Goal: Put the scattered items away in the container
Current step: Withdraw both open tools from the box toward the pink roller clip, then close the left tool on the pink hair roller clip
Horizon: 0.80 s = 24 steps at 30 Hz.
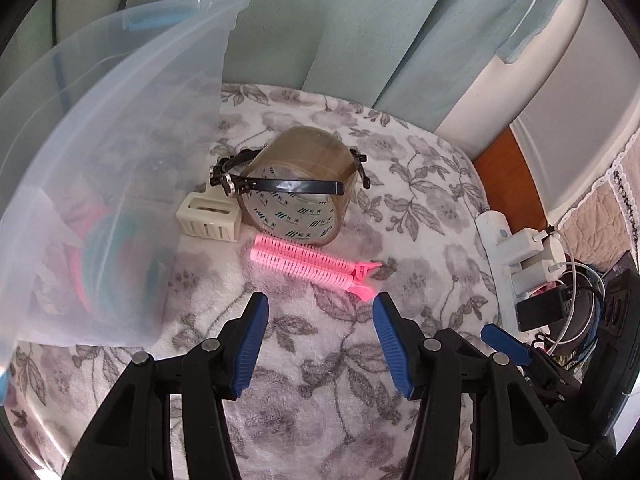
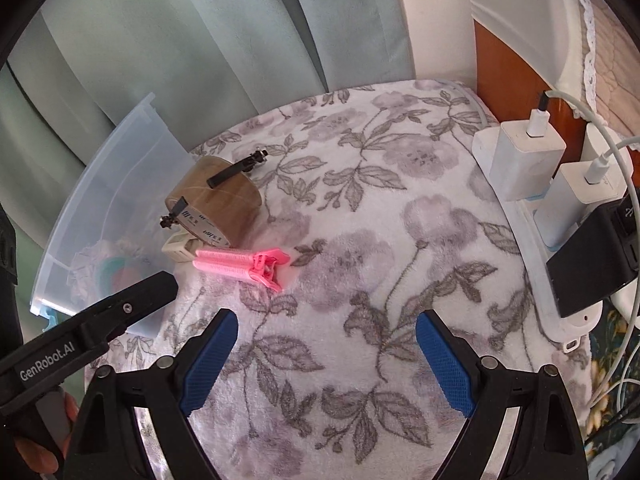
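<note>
A clear plastic container [image 1: 120,168] stands at the left on the floral blanket [image 1: 320,380], with colourful items inside. Beside it lie a brown tape roll [image 1: 304,184], a black hair clip [image 1: 288,186] draped over the roll, a small cream slotted box [image 1: 210,220] and a pink hair roller clip [image 1: 312,266]. My left gripper [image 1: 320,308] is open and empty, just short of the pink clip. My right gripper [image 2: 326,328] is open and empty, nearer than the pink clip [image 2: 240,264]. The tape roll [image 2: 216,200] and container [image 2: 104,200] show there too.
A white power strip [image 2: 536,248] with white chargers [image 2: 516,152] and a black adapter [image 2: 592,256] lies along the blanket's right edge, with cables. Pale green curtains [image 2: 200,40] hang behind. A wooden board [image 1: 504,176] stands at the right.
</note>
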Motion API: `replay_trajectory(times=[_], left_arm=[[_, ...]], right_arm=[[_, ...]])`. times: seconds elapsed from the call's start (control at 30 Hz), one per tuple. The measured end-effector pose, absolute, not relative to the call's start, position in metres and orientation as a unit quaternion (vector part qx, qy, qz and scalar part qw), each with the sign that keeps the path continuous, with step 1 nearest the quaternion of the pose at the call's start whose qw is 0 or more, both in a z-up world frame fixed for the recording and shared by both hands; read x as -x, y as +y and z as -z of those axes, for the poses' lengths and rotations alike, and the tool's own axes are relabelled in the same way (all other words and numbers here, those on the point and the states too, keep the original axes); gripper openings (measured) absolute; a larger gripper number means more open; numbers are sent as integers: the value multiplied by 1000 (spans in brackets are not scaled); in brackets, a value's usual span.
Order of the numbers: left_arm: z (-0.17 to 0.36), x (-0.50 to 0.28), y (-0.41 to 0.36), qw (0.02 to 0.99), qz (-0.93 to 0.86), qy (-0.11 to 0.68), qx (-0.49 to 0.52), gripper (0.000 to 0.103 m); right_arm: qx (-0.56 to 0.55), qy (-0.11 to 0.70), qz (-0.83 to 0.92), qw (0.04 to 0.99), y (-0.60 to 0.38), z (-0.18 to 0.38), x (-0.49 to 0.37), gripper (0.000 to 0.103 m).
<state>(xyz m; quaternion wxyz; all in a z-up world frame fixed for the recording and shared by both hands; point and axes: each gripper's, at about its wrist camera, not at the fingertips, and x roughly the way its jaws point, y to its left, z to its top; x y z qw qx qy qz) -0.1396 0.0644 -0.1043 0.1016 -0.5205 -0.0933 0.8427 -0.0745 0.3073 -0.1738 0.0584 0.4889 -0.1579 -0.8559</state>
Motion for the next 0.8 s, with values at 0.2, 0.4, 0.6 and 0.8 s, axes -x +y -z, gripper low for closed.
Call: replay_trajectory(times=[0.2, 0.4, 0.6, 0.8], left_arm=[[130, 157, 72, 103, -825, -131, 540, 56], [146, 172, 83, 103, -809, -174, 552, 56], [159, 186, 88, 79, -795, -207, 565, 56], [171, 195, 83, 47, -770, -266, 578, 56]], right_arm=[[-498, -162, 851, 50, 319, 185, 74, 93], [-504, -164, 847, 44, 328, 193, 73, 93], [-511, -166, 843, 40, 335, 200, 72, 93], [-513, -165, 841, 42, 338, 202, 72, 92]])
